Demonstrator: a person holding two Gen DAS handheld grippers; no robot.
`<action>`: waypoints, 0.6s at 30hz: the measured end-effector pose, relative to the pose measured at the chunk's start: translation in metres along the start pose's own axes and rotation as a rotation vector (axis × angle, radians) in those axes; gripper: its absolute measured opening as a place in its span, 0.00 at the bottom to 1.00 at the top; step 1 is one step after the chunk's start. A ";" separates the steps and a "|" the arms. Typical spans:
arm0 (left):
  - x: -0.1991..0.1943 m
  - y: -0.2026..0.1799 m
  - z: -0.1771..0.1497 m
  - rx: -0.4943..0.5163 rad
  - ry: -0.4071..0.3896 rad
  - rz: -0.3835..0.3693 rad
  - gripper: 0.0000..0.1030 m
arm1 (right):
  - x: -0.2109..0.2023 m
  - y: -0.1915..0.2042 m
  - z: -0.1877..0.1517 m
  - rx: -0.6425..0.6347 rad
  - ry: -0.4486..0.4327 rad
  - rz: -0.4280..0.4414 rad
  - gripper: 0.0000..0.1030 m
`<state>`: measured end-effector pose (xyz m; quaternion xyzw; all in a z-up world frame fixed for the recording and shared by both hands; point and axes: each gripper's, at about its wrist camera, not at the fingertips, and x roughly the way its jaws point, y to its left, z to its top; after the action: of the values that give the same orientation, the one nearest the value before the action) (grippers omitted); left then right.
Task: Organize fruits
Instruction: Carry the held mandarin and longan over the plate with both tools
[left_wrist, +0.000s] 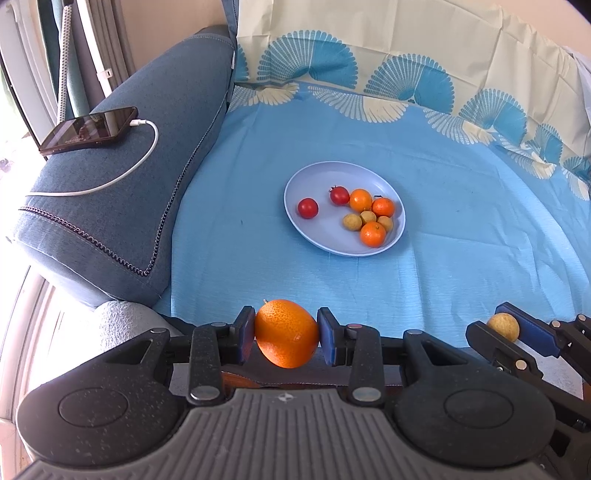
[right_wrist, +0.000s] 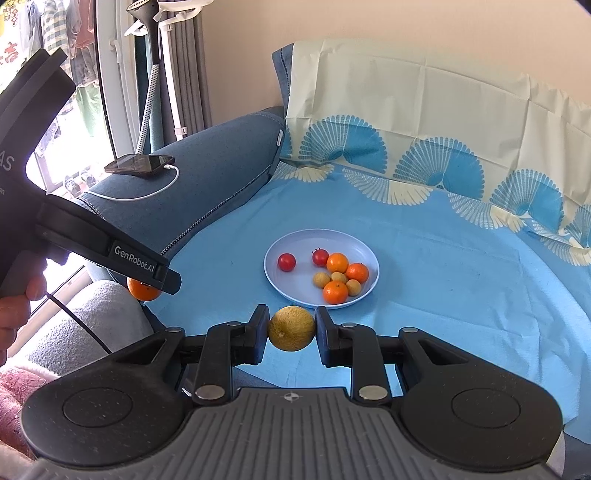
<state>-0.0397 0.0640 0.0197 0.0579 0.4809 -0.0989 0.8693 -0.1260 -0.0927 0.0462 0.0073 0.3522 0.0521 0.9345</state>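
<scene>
A carrying step is in hand: each gripper is loaded, and delivery to the plate is judged to be what remains. The left gripper (left_wrist: 286, 334) is clenched on an orange (left_wrist: 286, 333), which is pinched at its sides between the two blue pads and held above the near edge of the blue cloth (left_wrist: 461, 229). The right gripper (right_wrist: 291, 328) is closed on a small yellow-brown fruit (right_wrist: 291, 328), gripped the same way, just short of the near rim of the plate (right_wrist: 275, 278).

The plate is set near the middle of the cloth, well away from the far patterned border. On it two red tomatoes (left_wrist: 307, 208) are seen toward the left side, apart from each other, while three small oranges (left_wrist: 360, 199) and three yellow-brown fruits (left_wrist: 352, 222) are packed together, touching, on the right side. A phone (left_wrist: 88, 129) with a white cable is laid on the blue cushion (left_wrist: 140, 206) beyond the left edge of the cloth, and is not involved.

For the next move, each fruit would need to be brought over the plate, lowered close to the surface and released gently beside its own kind, since round fruit is likely to roll. The open space at the plate's near left is judged to be the easier landing spot; crowding on the right could cause knocks. One hand at a time is advisable, as the grippers are close together.
</scene>
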 end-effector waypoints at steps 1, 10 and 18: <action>0.002 0.000 0.001 -0.002 0.002 0.001 0.39 | 0.002 -0.001 0.000 0.003 0.004 0.000 0.27; 0.018 0.005 0.021 -0.023 0.014 0.005 0.39 | 0.021 -0.012 0.007 0.028 0.024 -0.018 0.27; 0.040 -0.001 0.051 -0.025 0.029 0.004 0.39 | 0.048 -0.028 0.016 0.054 0.040 -0.029 0.27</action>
<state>0.0230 0.0488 0.0127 0.0494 0.4947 -0.0906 0.8629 -0.0766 -0.1148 0.0252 0.0266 0.3722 0.0293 0.9273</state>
